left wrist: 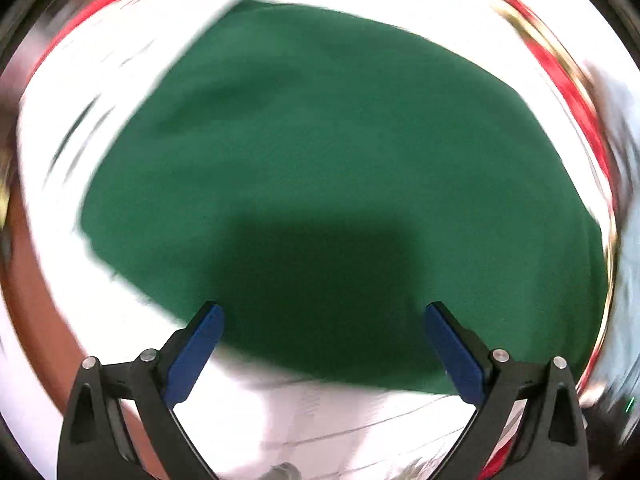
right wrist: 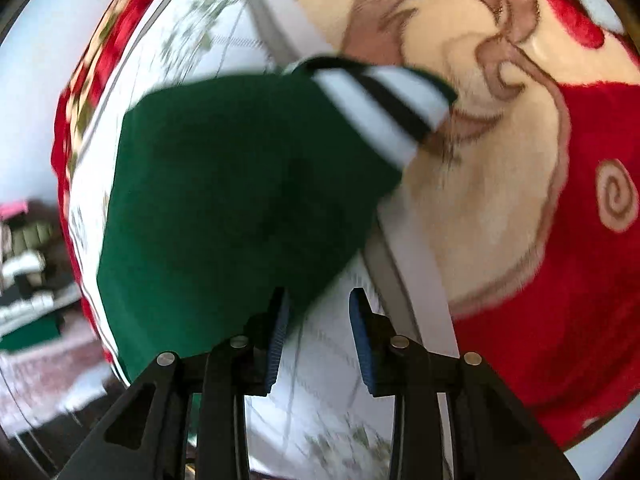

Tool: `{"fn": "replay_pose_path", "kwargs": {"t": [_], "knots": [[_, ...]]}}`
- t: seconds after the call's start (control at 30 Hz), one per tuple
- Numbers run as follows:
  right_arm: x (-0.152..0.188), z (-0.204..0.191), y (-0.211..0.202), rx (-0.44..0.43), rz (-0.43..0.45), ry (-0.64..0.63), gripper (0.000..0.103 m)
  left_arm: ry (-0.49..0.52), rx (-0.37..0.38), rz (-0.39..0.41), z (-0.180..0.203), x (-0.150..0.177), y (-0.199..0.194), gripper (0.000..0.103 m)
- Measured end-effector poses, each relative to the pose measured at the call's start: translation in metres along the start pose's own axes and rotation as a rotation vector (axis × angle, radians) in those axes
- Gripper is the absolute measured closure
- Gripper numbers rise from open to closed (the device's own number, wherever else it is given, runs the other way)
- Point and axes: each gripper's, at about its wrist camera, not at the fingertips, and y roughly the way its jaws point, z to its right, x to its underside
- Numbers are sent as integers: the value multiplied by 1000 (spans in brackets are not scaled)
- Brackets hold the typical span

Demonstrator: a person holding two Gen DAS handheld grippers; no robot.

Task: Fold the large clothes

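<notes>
over the green garment (left wrist: pixel 320 152) — left gripper (left wrist: pixel 324 320) straight down, spread wide, empty; right gripper (right wrist: pixel 318 308) tilted, part-spread, empty

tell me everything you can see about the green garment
The green garment is a dark green, soft knit-looking cloth, lying spread and mostly flat on a white patterned sheet, with few wrinkles. In the right wrist view it ends in a band of white and black stripes that reaches onto a cream and red blanket. Both views are blurred, so seams are unclear. The left gripper is above it with jaws wide apart, holding nothing; a shadow falls on the cloth there.
</notes>
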Motion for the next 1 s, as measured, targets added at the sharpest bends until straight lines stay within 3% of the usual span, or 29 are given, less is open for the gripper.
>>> {"fn": "replay_pose_path", "kwargs": {"t": [0.13, 0.27, 0.43, 0.47, 0.5, 0.57, 0.63, 0.73, 0.8, 0.87, 0.93, 1.0], "knots": [[27, -32, 0, 61, -34, -142, 70, -273, -7, -2, -89, 0, 2, 1], [44, -66, 18, 116, -52, -266, 70, -438, 93, 73, -126, -19, 13, 2], [51, -97, 42, 116, -67, -324, 70, -417, 69, 239, -123, -52, 13, 3], [53, -101, 46, 119, -69, -334, 70, -417, 68, 261, -113, -51, 16, 8], [53, -107, 50, 120, -71, -348, 70, -417, 66, 282, -114, -56, 12, 15], [59, -113, 56, 132, -69, -380, 70, -362, 54, 333, -101, -57, 12, 64], [67, -120, 55, 145, -57, -422, 70, -285, 45, 378, -96, -58, 9, 71], [74, -141, 49, 224, -4, -533, 70, -248, 64, 415, -101, -59, -10, 74], [79, -156, 49, 328, 34, -625, 70, -217, 48, 443, -100, -74, -23, 74], [85, -173, 52, 472, 100, -738, 70, -182, 24, 454, -102, -62, -31, 74], [87, -186, 62, 585, 152, -836, 70, -160, 12, 445, -106, -58, -29, 74], [83, -189, 78, 638, 138, -865, 70, -152, 1, 405, -107, -59, -15, 69]]}}
